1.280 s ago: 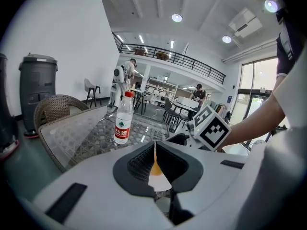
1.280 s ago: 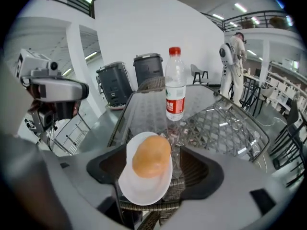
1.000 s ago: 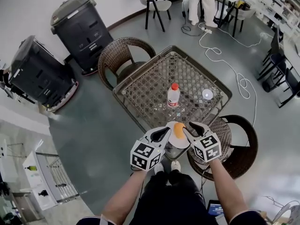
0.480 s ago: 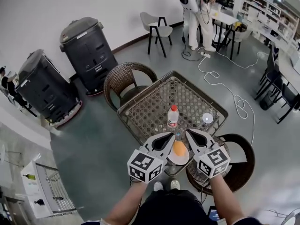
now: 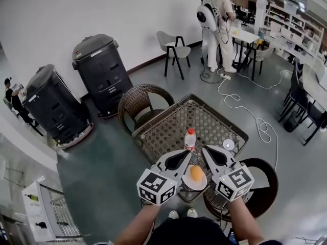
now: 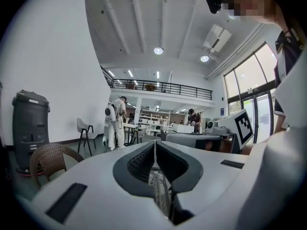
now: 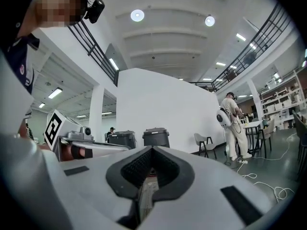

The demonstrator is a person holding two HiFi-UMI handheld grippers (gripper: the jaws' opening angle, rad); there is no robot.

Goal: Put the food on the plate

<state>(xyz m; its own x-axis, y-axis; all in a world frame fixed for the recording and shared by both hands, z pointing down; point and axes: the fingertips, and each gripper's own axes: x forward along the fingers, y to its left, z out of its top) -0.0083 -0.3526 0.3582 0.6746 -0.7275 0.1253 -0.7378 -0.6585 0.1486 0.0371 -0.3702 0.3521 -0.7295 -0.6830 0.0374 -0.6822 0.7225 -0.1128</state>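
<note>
- At the near corner of the wicker table (image 5: 168, 131): white plate (image 5: 201, 186) with the orange food (image 5: 196, 173) lying on it, about in the middle.
- Just left of the plate in the head view: left gripper (image 5: 187, 154), tips pressed together with nothing pinched between them. Same in the left gripper view, pads meeting in one thin line.
- Just right of the plate: right gripper (image 5: 206, 149), likewise closed tight on nothing, pads meeting edge to edge in the right gripper view.
- Both grippers angled toward each other, tips near one another but apart, past the plate's far edge in the head view. Height above the table not clear.
- Farther along the tabletop: clear bottle (image 5: 190, 138) with a red cap, upright, just beyond the gripper tips. Small white round thing (image 5: 228, 145) to its right, apart from it.
- Around the table: brown wicker chair (image 5: 139, 101) at the far left side, another (image 5: 258, 185) at the near right.
- By the white wall: dark bin (image 5: 99, 65), a second bin (image 5: 51, 103) to its left, grey chair (image 5: 172, 41) farther right.
- At the back: person in white (image 5: 217, 14) standing at a desk, white cable (image 5: 245, 111) trailing over the floor.
</note>
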